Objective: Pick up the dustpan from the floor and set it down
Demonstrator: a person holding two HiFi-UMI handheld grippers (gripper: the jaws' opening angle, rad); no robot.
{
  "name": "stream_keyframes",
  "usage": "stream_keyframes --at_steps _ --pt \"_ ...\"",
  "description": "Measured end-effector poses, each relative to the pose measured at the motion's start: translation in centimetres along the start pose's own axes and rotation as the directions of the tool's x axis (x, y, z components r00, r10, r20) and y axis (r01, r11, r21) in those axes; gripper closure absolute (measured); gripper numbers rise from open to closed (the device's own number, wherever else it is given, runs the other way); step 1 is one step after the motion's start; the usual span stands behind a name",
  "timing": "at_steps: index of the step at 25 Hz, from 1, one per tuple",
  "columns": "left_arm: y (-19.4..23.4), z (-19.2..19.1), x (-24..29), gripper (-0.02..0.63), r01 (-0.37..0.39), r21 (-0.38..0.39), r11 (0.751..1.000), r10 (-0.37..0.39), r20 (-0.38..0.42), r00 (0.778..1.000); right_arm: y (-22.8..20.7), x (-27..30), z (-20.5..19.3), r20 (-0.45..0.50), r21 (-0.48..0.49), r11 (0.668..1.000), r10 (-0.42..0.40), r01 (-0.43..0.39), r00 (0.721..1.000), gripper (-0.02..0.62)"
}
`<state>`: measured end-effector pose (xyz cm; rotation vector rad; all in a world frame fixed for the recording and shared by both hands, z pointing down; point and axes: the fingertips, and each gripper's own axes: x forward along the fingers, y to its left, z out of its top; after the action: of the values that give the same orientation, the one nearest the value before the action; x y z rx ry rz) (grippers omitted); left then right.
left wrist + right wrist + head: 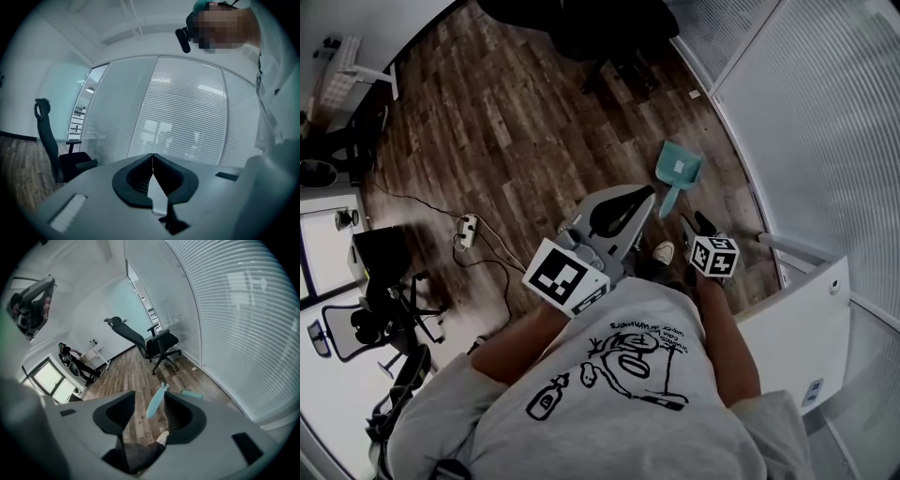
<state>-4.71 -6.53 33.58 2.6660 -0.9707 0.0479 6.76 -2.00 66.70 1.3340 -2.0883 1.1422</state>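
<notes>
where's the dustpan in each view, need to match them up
Head view: the dustpan is right of centre in the upper half, close to the blind wall.
Left gripper view: not in it; only the blind wall fills the middle.
Right gripper view: just below centre, handle toward the camera, with the blind wall on its right.
Shared landmark: the blind wall.

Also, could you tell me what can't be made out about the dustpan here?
Head view: the white label on the dustpan is too small to read.
Right gripper view: its pan is mostly hidden behind a jaw of the right gripper; the handle shows.
Left gripper view: it faces the blinds; no dustpan.
</notes>
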Motion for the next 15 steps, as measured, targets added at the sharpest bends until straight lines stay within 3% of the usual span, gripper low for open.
stream_keyframes --at_steps 15 --pt "1.8 -2.0 -0.3 0.604 -0.019 -0.004 1.000 0.019 -0.051 0.999 -2.3 5.5 -3.7 -0.058 0.184 0.981 0.077 -0.065 0.995 0.416"
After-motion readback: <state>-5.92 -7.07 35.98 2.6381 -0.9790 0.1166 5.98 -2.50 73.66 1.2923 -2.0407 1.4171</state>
